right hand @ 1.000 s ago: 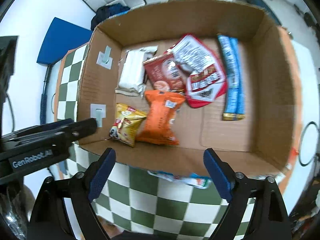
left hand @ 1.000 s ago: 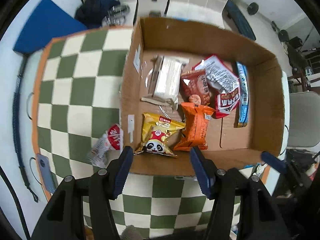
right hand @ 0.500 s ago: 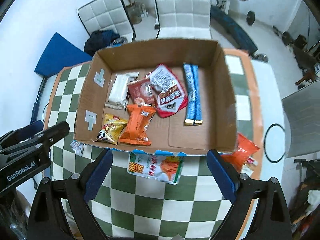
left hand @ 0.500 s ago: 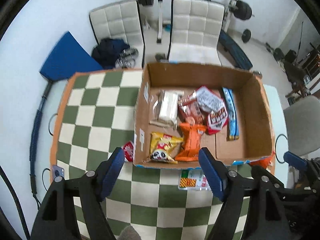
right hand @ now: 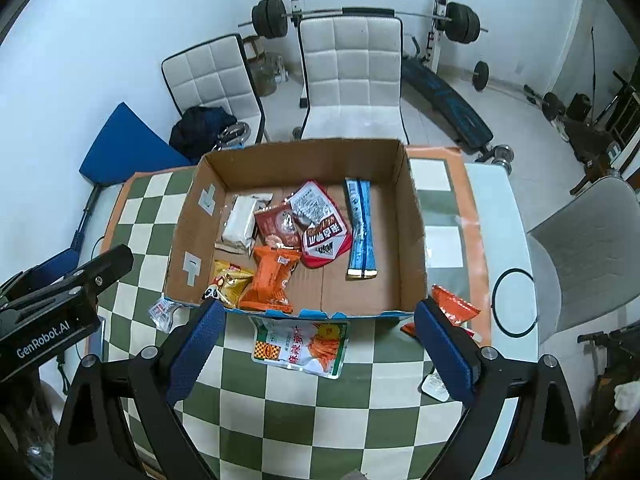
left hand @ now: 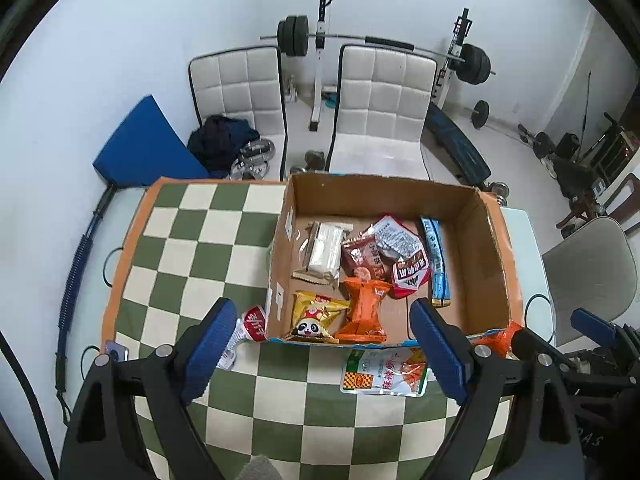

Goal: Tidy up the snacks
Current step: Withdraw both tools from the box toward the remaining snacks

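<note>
An open brown cardboard box (left hand: 496, 248) sits on a green-and-cream checked tablecloth (left hand: 192, 256), just beyond both sets of fingers. Six packets already lie inside, among them a yellow panda-print bag (left hand: 314, 316) and an orange pouch (left hand: 364, 308). By the look of it the job is over halfway done. Still outside are a carrot-print pouch (right hand: 302, 346) between the right gripper's (right hand: 320, 350) fingers, a red-and-white wrapper (left hand: 250, 326) beside the left gripper's (left hand: 324, 354) left finger, and an orange packet (right hand: 454, 306) by the right finger. Both grippers hover above the table, angled steeply down, jaws wide and empty; the left's have just been opening.
</note>
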### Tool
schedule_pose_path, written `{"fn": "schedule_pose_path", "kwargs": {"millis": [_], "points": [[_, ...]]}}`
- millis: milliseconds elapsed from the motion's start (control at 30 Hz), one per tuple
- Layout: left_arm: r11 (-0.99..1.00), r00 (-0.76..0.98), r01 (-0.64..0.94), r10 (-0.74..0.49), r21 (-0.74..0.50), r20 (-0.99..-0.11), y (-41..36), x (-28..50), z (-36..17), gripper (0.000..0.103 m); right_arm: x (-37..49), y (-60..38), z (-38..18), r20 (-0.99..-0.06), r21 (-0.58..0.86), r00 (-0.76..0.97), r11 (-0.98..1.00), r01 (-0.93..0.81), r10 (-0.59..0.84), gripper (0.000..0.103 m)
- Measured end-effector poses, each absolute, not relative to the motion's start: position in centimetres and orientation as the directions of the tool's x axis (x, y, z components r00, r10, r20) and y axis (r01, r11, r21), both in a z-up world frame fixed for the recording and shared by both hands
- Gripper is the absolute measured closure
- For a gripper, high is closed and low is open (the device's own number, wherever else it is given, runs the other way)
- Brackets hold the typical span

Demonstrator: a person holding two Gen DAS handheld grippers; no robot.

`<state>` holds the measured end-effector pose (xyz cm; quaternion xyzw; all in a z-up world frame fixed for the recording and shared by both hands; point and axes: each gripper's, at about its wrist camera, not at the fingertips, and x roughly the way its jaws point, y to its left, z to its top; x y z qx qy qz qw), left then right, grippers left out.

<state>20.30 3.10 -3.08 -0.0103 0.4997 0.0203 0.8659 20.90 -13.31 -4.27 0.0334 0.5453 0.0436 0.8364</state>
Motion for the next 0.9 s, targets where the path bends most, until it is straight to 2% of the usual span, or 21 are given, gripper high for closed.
{"fn": "schedule_pose_path", "kwargs": {"millis": [233, 433, 600, 733, 900], "points": [[0.998, 0.508, -0.051, 0.054, 0.033, -0.859, 3.3, 19.3, -3.2, 0.014, 20.3, -13.7, -4.7, -0.911, 0.148, 0.387, 0.989, -0.012, 0.141, 0.005], [0.991, 0.415, -0.134, 0.072, 0.018, -0.907, 6.4, 18.4, -6.8, 0.014, 19.3, -14.2, -7.8, -0.921, 0.229, 0.325, 0.973, 0.003, 0.216, 0.005], [0.978, 0.298, -0.202, 0.108, 0.048, -0.949, 9.9, 17.3, -11.7, 0.014, 18.7, -14.2, -13.9, -0.946, 0.268, 0.206, 0.962, 0.056, 0.251, 0.005], [0.963, 0.215, -0.26, 0.124, 0.066, -0.969, 12.4, 16.3, -15.1, 0.014, 18.8, -15.2, -20.3, -0.95, 0.307, 0.115, 0.938, 0.162, 0.291, 0.005], [0.945, 0.129, -0.311, 0.145, 0.099, -0.981, 14.8, 15.9, -19.2, 0.014, 19.3, -16.1, -26.4, -0.942, 0.336, 0.076, 0.909, 0.246, 0.327, 0.005]]}}
